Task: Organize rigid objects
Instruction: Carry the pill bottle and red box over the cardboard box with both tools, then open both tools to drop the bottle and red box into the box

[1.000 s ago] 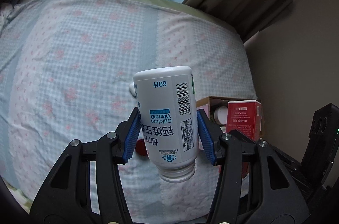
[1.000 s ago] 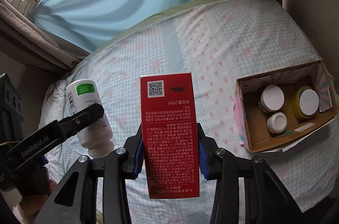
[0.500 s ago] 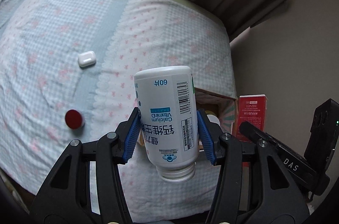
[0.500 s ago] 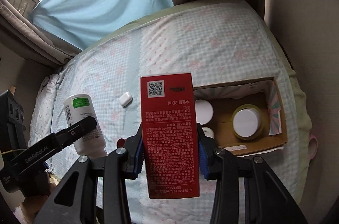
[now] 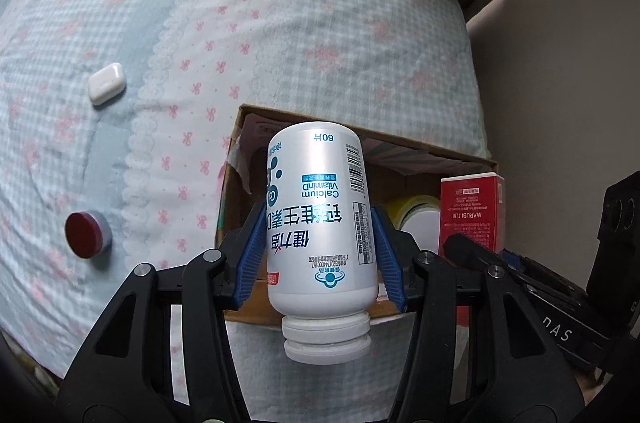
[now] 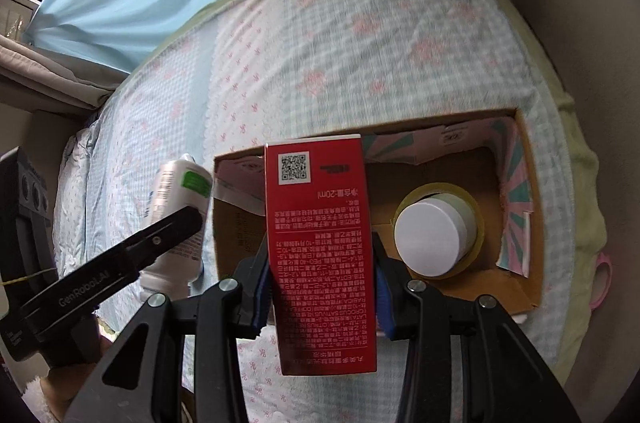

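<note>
Both grippers are being carried closer to the cardboard box (image 6: 532, 207), which is now filling far more of each view than a second ago. A white bottle (image 5: 320, 223) is being clamped, cap toward the camera, by the left gripper (image 5: 318, 255) over the box's left end. A red carton (image 6: 322, 255) is being pinched by the right gripper (image 6: 320, 287) above the box, beside a white-lidded jar (image 6: 430, 239) inside it. A white case (image 5: 107, 89) and a red cap (image 5: 86, 234) are lying on the bedsheet (image 5: 280, 23).

White calcium bottle (image 5: 322, 219) cap-down above open cardboard box (image 6: 532, 207) on the bed, red carton (image 6: 322, 243) upright beside it, white-lidded jar (image 6: 432, 239) inside.
</note>
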`<state>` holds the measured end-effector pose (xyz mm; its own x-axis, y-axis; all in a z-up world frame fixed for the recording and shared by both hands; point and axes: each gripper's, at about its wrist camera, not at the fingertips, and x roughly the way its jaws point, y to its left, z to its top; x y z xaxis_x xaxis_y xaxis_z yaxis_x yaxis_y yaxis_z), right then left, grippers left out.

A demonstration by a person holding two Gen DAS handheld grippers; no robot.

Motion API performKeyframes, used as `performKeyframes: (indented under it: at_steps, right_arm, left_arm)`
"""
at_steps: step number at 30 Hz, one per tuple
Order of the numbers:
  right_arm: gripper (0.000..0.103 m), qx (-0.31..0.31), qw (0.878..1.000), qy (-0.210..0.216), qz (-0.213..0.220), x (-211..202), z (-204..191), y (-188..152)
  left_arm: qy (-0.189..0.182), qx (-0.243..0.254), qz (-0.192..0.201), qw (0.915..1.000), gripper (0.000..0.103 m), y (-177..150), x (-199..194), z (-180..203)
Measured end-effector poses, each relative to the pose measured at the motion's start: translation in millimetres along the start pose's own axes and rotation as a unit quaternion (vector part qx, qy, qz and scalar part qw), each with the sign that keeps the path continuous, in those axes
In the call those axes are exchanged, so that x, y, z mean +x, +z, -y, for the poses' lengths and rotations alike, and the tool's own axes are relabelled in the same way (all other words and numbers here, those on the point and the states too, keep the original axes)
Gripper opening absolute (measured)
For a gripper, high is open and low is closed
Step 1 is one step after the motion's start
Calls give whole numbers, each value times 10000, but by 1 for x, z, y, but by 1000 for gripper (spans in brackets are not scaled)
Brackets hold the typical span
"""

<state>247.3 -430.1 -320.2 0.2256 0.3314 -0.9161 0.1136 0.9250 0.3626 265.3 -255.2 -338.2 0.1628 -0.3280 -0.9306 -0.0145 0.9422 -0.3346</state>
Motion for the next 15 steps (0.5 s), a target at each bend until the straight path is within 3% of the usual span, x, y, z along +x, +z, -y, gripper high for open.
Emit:
performKeyframes:
  at_steps: [7,13,14,15]
  right_arm:
    - [38,171,9994,31,-307,47,17,3]
    - [39,291,9980,65,-559,65,25,7]
    - [40,305,9975,53,-629,67,26,9]
    - [40,265,9974,-21,-668,67,26,11]
  left_arm:
    - [240,164,-407,9987,47,-6,52,-6]
    - [389,374,-503,9973,48,-14,64,-3]
    - [439,423,-502,9969,50,-14,63,-2]
    - [510,501,-487,9962,60,-13,60,-1]
